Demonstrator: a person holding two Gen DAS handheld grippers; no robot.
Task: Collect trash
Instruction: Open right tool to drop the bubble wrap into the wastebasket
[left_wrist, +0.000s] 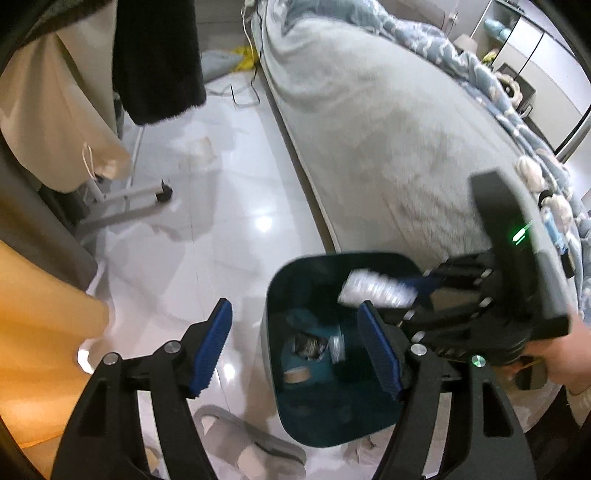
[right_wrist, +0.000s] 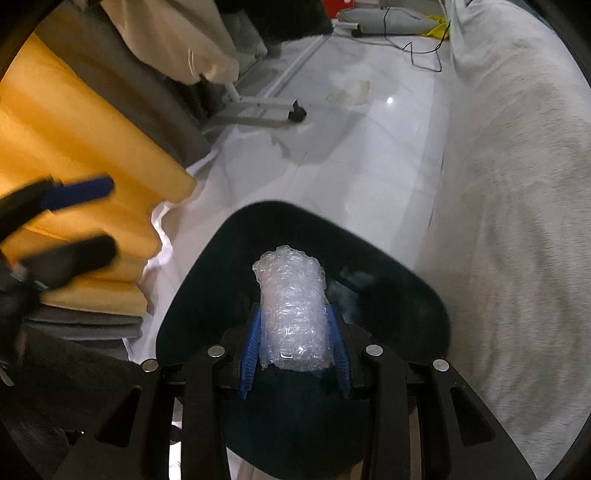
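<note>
The trash bin (left_wrist: 334, 406) was dark teal inside, with a pale grey outer wall. The roll of bubble wrap (right_wrist: 291, 317) was clear and whitish, dimpled all over. Both grippers were black with ribbed blue pads (left_wrist: 212, 347). The floor (left_wrist: 221, 229) was glossy white tile. The bed cover (left_wrist: 388, 147) was plain light grey; the quilt (left_wrist: 480, 70) was blue with white cloud shapes. The curtain (right_wrist: 74, 147) was orange-yellow.

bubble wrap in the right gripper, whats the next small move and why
Probably open the right gripper and let go. Its pads are clamped on the roll of bubble wrap, which already hangs over the dark mouth of the bin, so it should drop straight in. The left gripper is open, empty and off to the side, out of the way.
</note>
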